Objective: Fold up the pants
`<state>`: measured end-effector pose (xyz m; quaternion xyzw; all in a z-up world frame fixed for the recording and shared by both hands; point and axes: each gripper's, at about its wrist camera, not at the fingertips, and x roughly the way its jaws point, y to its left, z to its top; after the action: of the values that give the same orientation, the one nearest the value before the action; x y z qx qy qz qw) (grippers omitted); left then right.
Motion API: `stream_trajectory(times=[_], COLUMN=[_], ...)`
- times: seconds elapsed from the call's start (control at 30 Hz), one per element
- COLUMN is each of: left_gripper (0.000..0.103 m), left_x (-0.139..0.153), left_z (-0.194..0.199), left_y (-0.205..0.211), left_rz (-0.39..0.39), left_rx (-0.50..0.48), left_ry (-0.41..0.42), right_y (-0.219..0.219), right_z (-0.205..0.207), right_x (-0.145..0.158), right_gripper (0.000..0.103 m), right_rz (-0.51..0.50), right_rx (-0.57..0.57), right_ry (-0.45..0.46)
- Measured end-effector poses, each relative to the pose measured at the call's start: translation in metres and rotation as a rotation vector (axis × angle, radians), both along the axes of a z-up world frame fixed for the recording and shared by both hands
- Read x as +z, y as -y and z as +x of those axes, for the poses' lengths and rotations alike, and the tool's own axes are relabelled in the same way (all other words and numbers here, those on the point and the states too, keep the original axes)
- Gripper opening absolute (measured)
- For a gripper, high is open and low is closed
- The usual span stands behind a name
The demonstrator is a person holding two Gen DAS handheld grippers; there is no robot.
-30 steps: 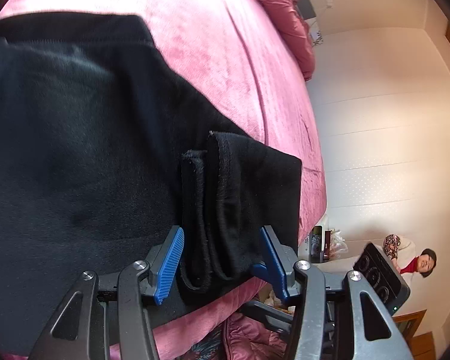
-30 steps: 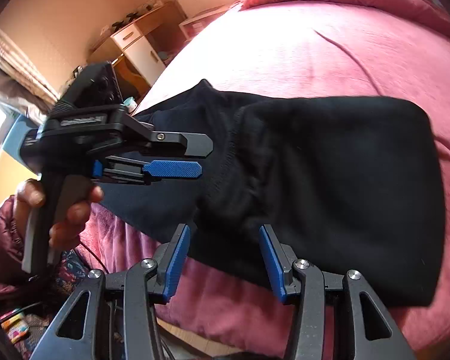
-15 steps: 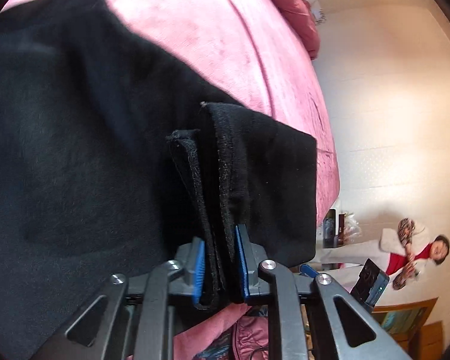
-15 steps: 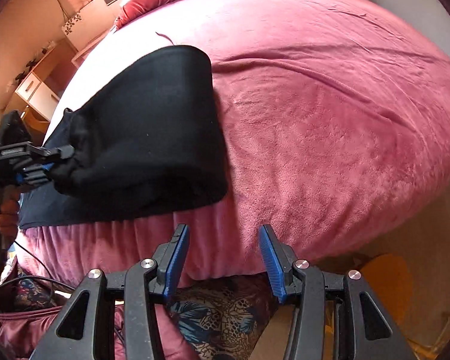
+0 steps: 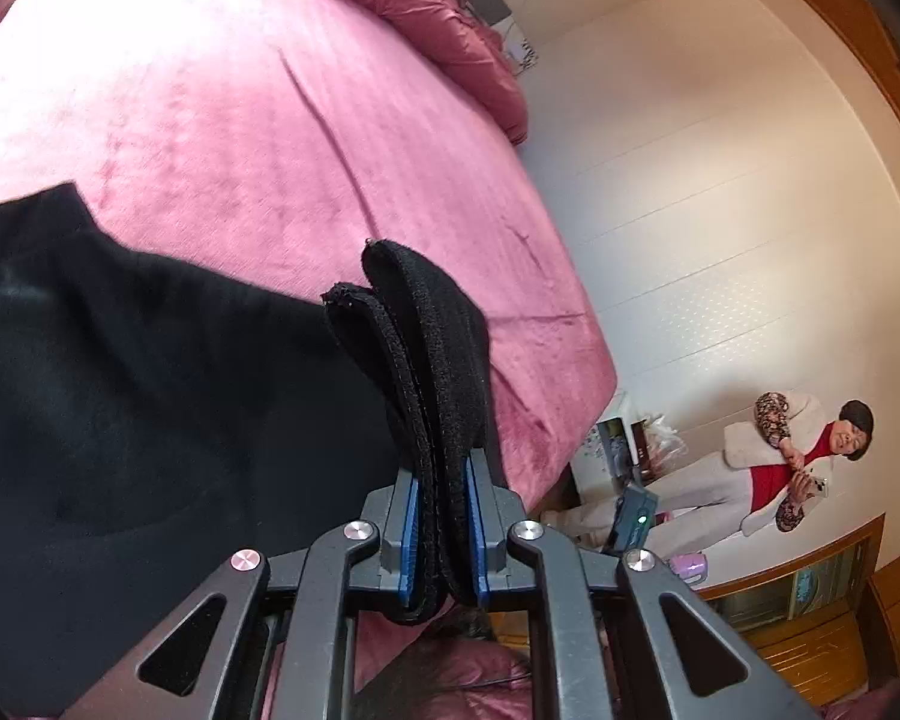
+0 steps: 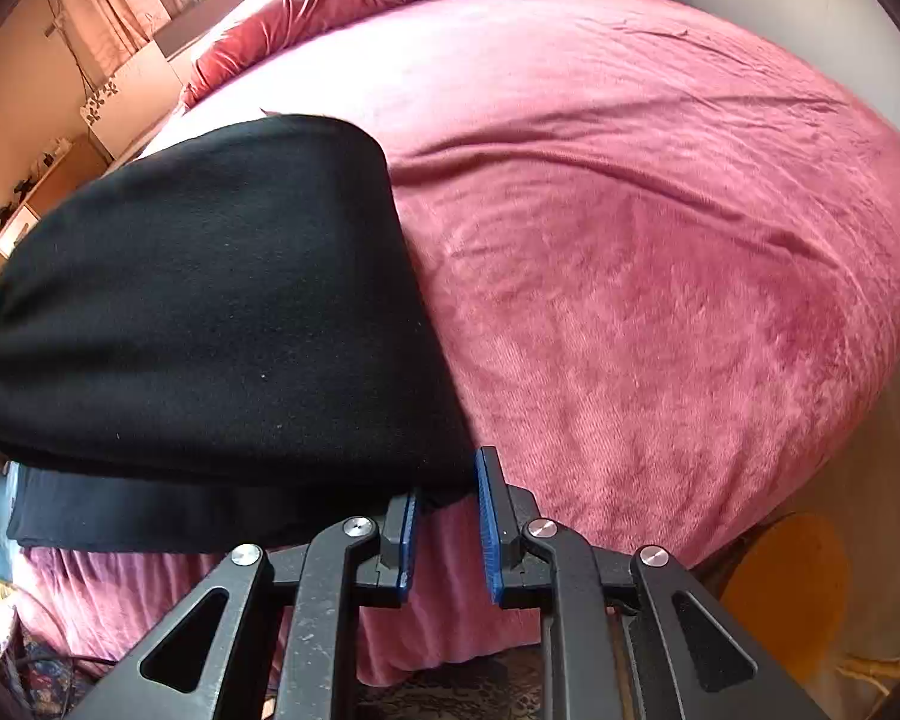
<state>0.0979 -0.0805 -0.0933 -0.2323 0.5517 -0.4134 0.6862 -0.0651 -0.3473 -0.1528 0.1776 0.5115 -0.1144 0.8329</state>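
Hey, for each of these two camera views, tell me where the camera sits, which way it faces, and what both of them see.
Left wrist: sits on the left tongs, looking along them, slightly downward, across the pink bed toward a white wall; the blue pads clamp the black pants at a layered edge.
Right wrist: sits on the right tongs, looking steeply down over the bed's edge; the jaws are closing at a corner of the folded pants.
Shared: the black pants and the pink bed. No hand shows.

I count one pair of black pants [image 5: 150,396], one pink bed [image 5: 222,120], my two grippers, left [image 5: 441,531] and right [image 6: 447,534], one bystander [image 5: 780,468] and one yellow stool [image 6: 780,594].
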Motion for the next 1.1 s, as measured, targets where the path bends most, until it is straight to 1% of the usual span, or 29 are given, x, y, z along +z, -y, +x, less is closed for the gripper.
stream_trajectory(times=[0.07,0.13,0.17,0.2,0.23,0.3,0.37,0.4,0.43,0.47,0.53,0.6,0.67,0.7,0.73,0.77,0.8,0.83,0.87,0.9,0.97,1.03,1.1], left_gripper=[0.013,0.013,0.013,0.013,0.014,0.016,0.026,0.033,0.037,0.038,0.040,0.040,0.040,0.040,0.038,0.038,0.033,0.022,0.021,0.016,0.014,0.014,0.014], left_x=[-0.018,-0.051,-0.069,-0.079,-0.082,-0.082,-0.077,-0.074,-0.072,-0.070,-0.073,-0.076,-0.080,-0.079,-0.080,-0.078,-0.076,-0.071,-0.066,-0.062,-0.053,-0.040,-0.030], left_z=[-0.011,-0.013,-0.017,-0.017,-0.017,-0.017,-0.014,-0.012,-0.009,-0.006,0.002,0.005,0.013,0.013,0.016,0.018,0.019,0.018,0.018,0.017,0.013,0.009,0.006], left_y=[-0.018,-0.023,-0.029,-0.034,-0.037,-0.041,-0.048,-0.050,-0.052,-0.059,-0.061,-0.069,-0.068,-0.055,-0.053,-0.054,-0.051,-0.049,-0.050,-0.051,-0.054,-0.052,-0.046], left_rz=[0.102,0.172,0.189,0.179,0.150,0.125,0.103,0.072,0.047,0.036,0.027,0.027,0.041,0.038,0.031,0.033,0.034,0.041,0.051,0.061,0.082,0.116,0.156], left_rx=[0.005,0.023,0.030,0.044,0.063,0.066,0.075,0.081,0.088,0.102,0.139,0.161,0.171,0.169,0.164,0.163,0.158,0.149,0.144,0.142,0.139,0.135,0.126], left_ry=[-0.013,-0.081,-0.117,-0.137,-0.150,-0.158,-0.150,-0.157,-0.166,-0.172,-0.187,-0.214,-0.232,-0.237,-0.242,-0.237,-0.217,-0.180,-0.140,-0.106,-0.046,0.030,0.081], right_y=[-0.005,-0.008,-0.010,-0.013,-0.015,-0.015,-0.013,-0.013,-0.012,-0.011,-0.008,-0.007,-0.008,-0.007,-0.009,-0.012,-0.015,-0.018,-0.022,-0.026,-0.037,-0.048,-0.055], right_z=[0.002,0.005,0.006,0.007,0.008,0.010,0.011,0.005,0.003,0.001,-0.005,-0.009,-0.010,-0.009,-0.006,-0.001,0.006,0.013,0.023,0.035,0.059,0.085,0.111], right_x=[-0.005,-0.006,-0.006,-0.006,-0.006,-0.007,-0.005,0.000,0.002,0.005,0.012,0.021,0.032,0.038,0.044,0.051,0.057,0.061,0.065,0.066,0.069,0.068,0.059], right_gripper=[0.016,0.016,0.017,0.017,0.017,0.018,0.021,0.028,0.032,0.035,0.035,0.037,0.037,0.037,0.037,0.037,0.037,0.037,0.037,0.037,0.037,0.037,0.037], right_rz=[-0.024,-0.032,-0.042,-0.054,-0.061,-0.051,-0.046,-0.055,-0.067,-0.070,-0.073,-0.104,-0.120,-0.128,-0.137,-0.143,-0.140,-0.129,-0.115,-0.102,-0.082,-0.084,-0.087], right_rx=[0.021,0.038,0.050,0.062,0.069,0.070,0.080,0.088,0.094,0.101,0.119,0.132,0.139,0.141,0.144,0.150,0.158,0.169,0.180,0.189,0.209,0.233,0.232], right_ry=[-0.015,-0.022,-0.025,-0.029,-0.030,-0.032,-0.039,-0.047,-0.056,-0.064,-0.069,-0.072,-0.055,-0.040,-0.022,0.000,0.025,0.049,0.073,0.092,0.119,0.133,0.110])
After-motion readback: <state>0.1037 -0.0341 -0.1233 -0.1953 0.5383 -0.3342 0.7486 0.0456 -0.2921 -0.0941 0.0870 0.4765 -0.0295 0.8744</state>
